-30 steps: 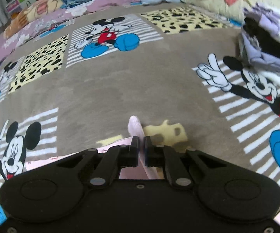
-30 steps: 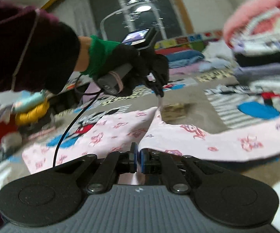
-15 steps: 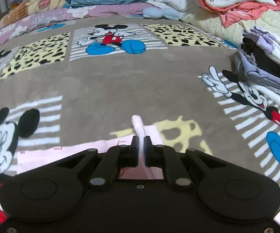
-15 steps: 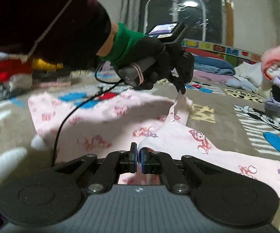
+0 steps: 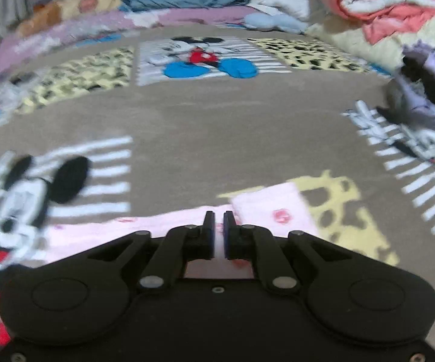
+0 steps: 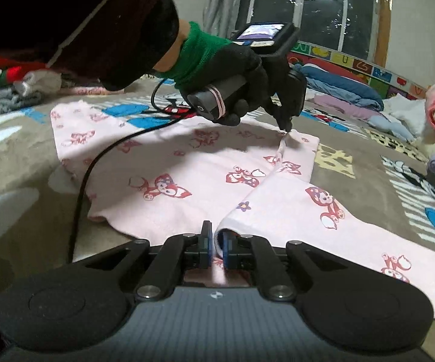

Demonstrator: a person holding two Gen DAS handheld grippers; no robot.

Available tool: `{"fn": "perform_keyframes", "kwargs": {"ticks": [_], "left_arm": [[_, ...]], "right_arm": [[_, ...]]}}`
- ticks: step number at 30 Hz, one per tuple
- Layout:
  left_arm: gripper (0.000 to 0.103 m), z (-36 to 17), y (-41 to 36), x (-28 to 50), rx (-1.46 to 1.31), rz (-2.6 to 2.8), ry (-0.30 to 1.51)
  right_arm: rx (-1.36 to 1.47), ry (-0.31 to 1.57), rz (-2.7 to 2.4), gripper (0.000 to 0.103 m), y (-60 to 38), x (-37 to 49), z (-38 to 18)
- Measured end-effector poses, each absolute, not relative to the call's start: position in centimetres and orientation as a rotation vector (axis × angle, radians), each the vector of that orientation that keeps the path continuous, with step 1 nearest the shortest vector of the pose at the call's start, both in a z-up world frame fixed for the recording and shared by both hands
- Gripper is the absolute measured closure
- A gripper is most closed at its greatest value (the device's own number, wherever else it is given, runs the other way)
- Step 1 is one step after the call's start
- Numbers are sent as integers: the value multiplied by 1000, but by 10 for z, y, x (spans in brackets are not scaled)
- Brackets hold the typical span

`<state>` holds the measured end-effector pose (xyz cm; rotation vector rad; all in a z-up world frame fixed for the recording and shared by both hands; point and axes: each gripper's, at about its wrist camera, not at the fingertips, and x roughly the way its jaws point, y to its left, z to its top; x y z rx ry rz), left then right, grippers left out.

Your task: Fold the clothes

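Pink garment (image 6: 187, 163) lies half-folded on the bed; right hand-held gripper (image 6: 216, 242) is opening around its fold, left hand-held gripper (image 5: 219, 235) looks closed and empty. Letting go early could spring that flap back open.

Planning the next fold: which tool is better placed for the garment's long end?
Right. The right tool, jaws opening around the pink garment's fold, sits beside that end; the left tool pinches the far corner.

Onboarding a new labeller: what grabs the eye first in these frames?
The pink printed garment spread across the cartoon mouse blanket, one half folded over along a diagonal crease. The left gripper, in a black-gloved hand, meets the fold's far corner; the right gripper is opening around the near edge.
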<state>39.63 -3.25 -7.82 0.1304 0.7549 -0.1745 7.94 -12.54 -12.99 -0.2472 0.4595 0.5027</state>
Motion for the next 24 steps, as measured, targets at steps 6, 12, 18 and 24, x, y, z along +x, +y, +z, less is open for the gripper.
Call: {"fn": "perform_keyframes", "kwargs": {"ticks": [6, 12, 18, 24], "left_arm": [[86, -43, -109, 339, 422, -480, 740], [61, -18, -215, 236, 653, -954, 710], [60, -44, -286, 168, 916, -1078, 734], [60, -79, -312, 149, 1089, -995, 761]], "right_arm": [[-293, 445, 492, 92, -121, 76, -132], [-310, 435, 482, 92, -118, 75, -134], [-339, 416, 465, 92, -115, 71, -136], [-362, 404, 455, 92, -112, 69, -136]]}}
